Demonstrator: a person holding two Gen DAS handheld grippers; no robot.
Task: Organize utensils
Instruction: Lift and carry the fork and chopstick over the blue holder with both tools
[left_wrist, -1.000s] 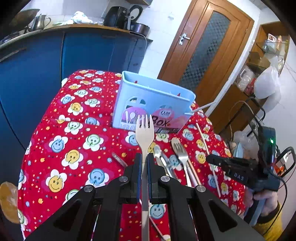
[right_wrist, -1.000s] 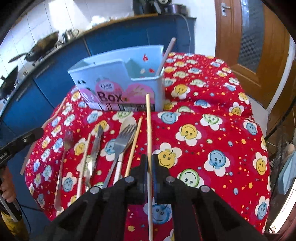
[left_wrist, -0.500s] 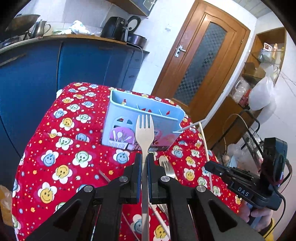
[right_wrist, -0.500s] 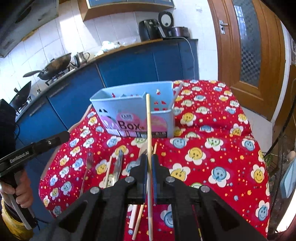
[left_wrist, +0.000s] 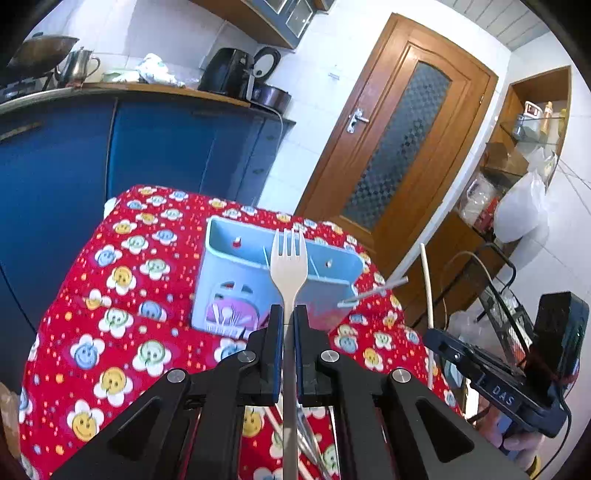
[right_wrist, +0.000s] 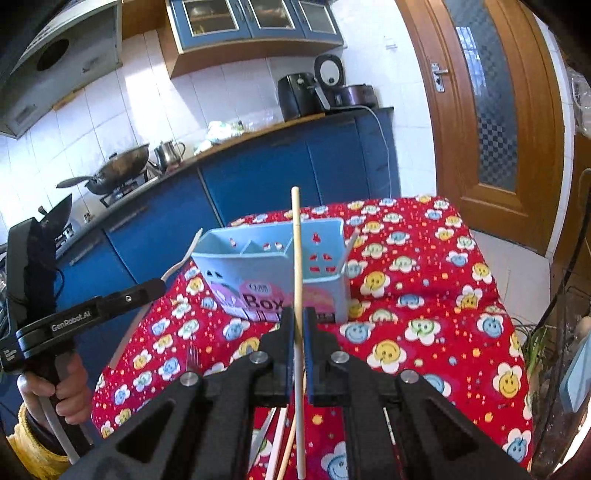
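A: What does the left gripper have?

B: It is clamped on a white fork, low on the thin handle; the prongs point up, above the desk; the fork looks like plastic, so I think it is light and can bend a bit.

A: And the right gripper?

B: It is clamped on a chopstick; it is long, thin, stiff and smooth; I think it could slip or swing if held too loose; it is held near the middle, and that looks steady.

A: Where do they go?

B: Into the blue box, I guess; it stands on the red cloth and has little walls inside; more forks and sticks lie on the cloth below the grippers.
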